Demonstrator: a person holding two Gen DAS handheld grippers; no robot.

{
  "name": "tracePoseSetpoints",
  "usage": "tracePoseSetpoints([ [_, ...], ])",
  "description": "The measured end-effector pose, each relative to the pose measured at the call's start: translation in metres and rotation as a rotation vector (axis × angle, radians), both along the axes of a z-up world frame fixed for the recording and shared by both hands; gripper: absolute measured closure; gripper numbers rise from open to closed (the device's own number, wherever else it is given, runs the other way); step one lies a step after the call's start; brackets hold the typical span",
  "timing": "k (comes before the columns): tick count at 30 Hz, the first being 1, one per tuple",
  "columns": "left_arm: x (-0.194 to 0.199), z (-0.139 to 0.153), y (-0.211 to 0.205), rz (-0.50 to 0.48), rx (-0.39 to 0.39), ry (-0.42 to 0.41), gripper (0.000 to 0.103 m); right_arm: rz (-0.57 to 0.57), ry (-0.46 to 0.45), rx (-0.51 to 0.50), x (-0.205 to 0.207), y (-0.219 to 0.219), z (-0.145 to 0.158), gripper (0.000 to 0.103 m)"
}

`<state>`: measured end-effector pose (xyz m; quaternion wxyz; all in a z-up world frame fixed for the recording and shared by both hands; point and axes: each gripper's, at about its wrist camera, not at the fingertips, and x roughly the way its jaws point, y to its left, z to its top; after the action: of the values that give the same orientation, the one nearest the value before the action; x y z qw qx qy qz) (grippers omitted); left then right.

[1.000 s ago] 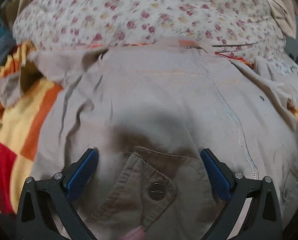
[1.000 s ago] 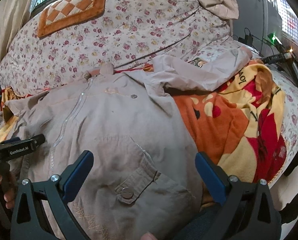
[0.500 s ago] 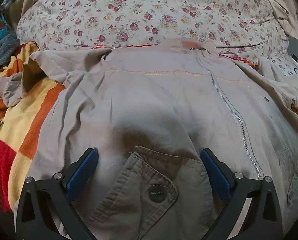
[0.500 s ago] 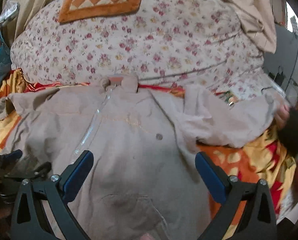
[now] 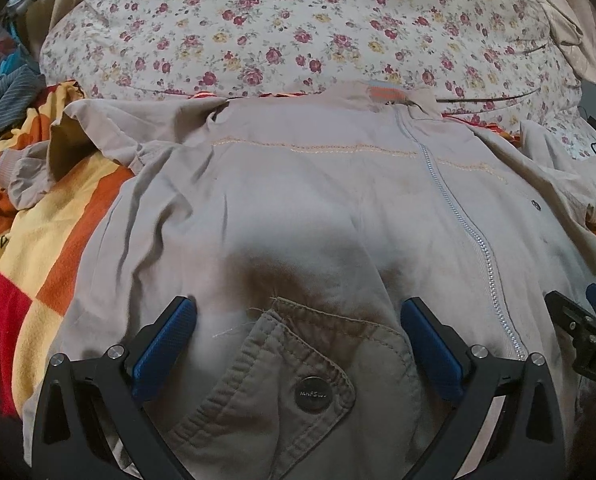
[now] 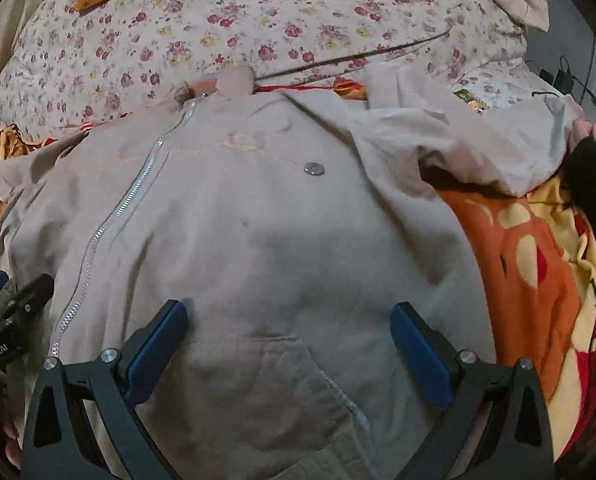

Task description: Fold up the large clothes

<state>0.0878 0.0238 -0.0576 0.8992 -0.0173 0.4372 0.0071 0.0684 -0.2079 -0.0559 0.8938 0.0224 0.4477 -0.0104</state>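
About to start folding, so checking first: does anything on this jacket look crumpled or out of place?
Yes. The jacket lies mostly flat, zipped, but its left sleeve is bunched and folded back on the blanket, not laid straight. A loose thread strays beside the pocket flap.

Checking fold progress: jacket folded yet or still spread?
Spread. The jacket lies flat, front up, zipper closed, right sleeve stretched sideways.

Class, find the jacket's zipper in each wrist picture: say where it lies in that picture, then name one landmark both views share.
Left wrist view: the zipper runs right of centre, from the collar down toward the lower right, beside the left gripper.
Right wrist view: the zipper runs left of centre, from the collar down toward the lower left, beside the right gripper.
Shared landmark: the orange collar tab at the zipper's top.
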Motion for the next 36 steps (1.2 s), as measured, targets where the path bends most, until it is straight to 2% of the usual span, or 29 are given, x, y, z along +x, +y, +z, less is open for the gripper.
tracePoseSetpoints([
  [27,-0.0020,0.0001,-0.0027,-0.006,0.021,-0.005,0.006,-0.020,-0.028,-0.019,-0.0048,0.0017,-0.0004,0.000],
  [36,-0.0039,0.0004,-0.0004,-0.011,0.005,-0.015,0.006,-0.024,-0.032,-0.021,-0.0048,0.0025,-0.0010,0.000],
])
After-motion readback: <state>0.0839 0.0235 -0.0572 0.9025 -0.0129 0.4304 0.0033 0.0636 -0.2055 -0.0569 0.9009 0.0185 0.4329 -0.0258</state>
